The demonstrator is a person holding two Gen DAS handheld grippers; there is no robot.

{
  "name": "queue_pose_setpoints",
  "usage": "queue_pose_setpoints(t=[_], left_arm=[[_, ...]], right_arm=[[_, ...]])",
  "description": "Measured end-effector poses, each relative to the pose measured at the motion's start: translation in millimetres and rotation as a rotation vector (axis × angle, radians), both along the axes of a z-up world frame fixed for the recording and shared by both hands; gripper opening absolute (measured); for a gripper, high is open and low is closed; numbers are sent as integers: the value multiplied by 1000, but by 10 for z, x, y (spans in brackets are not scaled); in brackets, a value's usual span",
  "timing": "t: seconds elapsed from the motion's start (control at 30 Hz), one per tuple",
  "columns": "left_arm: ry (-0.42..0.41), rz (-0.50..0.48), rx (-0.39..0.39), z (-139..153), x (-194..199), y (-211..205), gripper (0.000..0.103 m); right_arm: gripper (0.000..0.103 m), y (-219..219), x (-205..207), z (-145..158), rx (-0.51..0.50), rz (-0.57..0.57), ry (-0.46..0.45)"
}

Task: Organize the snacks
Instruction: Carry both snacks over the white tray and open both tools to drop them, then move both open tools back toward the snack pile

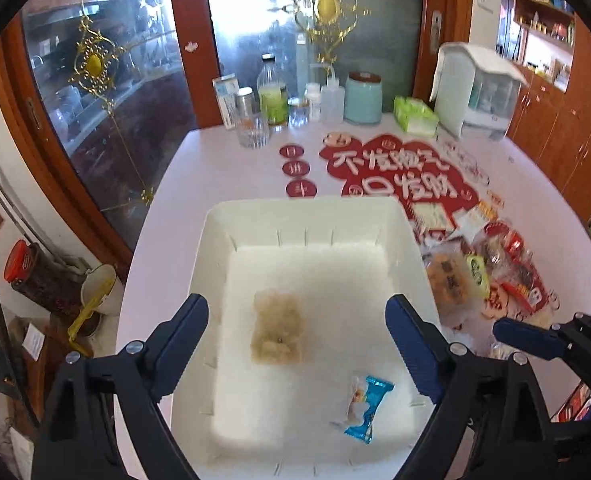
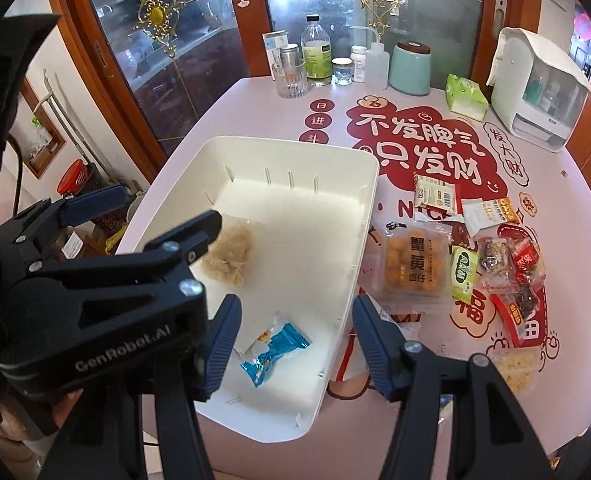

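bin: white rectangular plastic bin (image 2: pixel 369 184), slotted walls, sits on the round white table (image 2: pixel 247 96) left of the loose snacks
bin contents: clear-wrapped pale brown shredded snack (image 2: pixel 228 256) toward the far left; blue-and-clear foil candy packet (image 2: pixel 273 348) toward the near right, apart from it
loose snacks: pile right of the bin — clear pack of round yellow pastries (image 2: pixel 413 266) just beside the bin wall, green sachet (image 2: pixel 464 274) next to it, red and clear packets (image 2: pixel 515 280) further right, barcode packet (image 2: pixel 434 193) behind
left gripper (image 1: pixel 297 344): blue pads (image 1: pixel 189 326), jaws spread wide, nothing between, held above the bin
right gripper (image 2: pixel 295 344): blue pads (image 2: pixel 369 344), jaws wide apart, empty, over the bin's near right edge
writing: "GenRobot.AI" on the left gripper body; red table decal (image 2: pixel 423 140) reads 不发脾气 只发财; pastry pack reads 蛋黄
back of table: mint green canister (image 2: pixel 410 66), green-label bottle (image 2: pixel 316 54), ribbed glass tumbler (image 2: pixel 291 78), green tissue pack (image 2: pixel 466 96), white lidded dispenser box (image 2: pixel 539 88)
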State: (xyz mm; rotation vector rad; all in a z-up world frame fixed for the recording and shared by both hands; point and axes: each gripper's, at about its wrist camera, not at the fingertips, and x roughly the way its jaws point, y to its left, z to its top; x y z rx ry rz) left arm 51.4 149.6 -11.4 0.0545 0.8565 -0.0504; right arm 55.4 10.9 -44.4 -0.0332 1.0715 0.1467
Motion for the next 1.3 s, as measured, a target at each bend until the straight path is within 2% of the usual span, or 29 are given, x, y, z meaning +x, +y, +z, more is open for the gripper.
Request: queue_pose_setpoints(t=[0.23,0.37,0.7,0.87,1.1,1.3], left_arm=[[-21,14,-50,99,-46,55,90],[5,8,-91,69,-54,42,90],[62,-108,-135,101,47,-308,90],[81,-182,-137,107,128,-673,90],[110,-276,-126,133,340,-1331,90],[213,-292,-83,-6,610,-1846,90]], right_arm=[[59,-93,-59,66,18,-38,-26],[59,-109,-82,87,22,-45,-34],[59,-369,-163,179,32,-123,-69],[59,-767,-244,267,46,-233,-92],[58,-1625,-397,376,89,-435,-103],[59,-2348,-518,334,158,-604,-79]])
